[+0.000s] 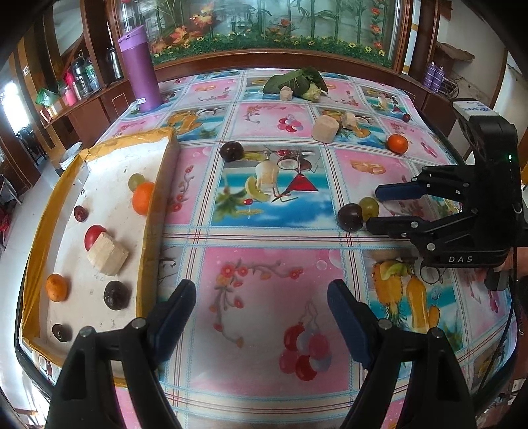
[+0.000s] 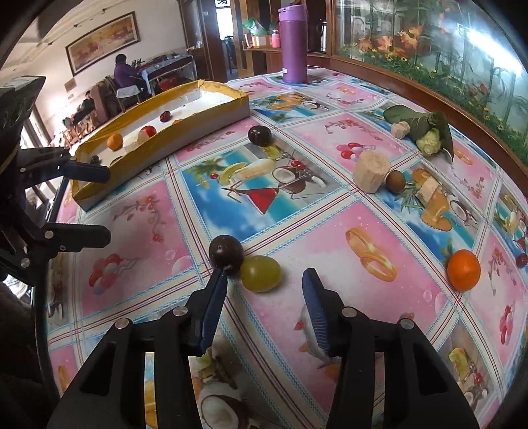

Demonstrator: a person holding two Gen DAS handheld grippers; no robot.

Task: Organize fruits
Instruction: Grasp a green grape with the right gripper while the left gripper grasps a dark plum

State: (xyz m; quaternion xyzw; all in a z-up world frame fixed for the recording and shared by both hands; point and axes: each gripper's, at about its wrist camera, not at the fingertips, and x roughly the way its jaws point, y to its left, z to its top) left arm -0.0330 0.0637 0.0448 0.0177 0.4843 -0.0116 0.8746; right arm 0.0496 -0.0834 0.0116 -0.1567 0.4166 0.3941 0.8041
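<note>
Dark wood cabinet (image 1: 99, 109) with painted glass panel (image 1: 264, 23), pale wall, framed picture (image 2: 100, 41), daylight at left.

Both claws (image 1: 260, 307) (image 2: 264, 297) open, angled down.

Premises: a lived-in home, dining or living room. A table (image 1: 264, 231) carries a glossy printed tablecloth (image 2: 297, 214) of fruit and flower panels. At twelve o'clock in the left wrist view stands a wood-framed glass cabinet (image 1: 264, 33) with artificial plants inside. Shelving (image 1: 79, 82) at ten o'clock holds flasks and cups. In the right wrist view, at eleven o'clock, a framed painting (image 2: 100, 41) hangs above seated people (image 2: 125, 74) beside another table.
</note>
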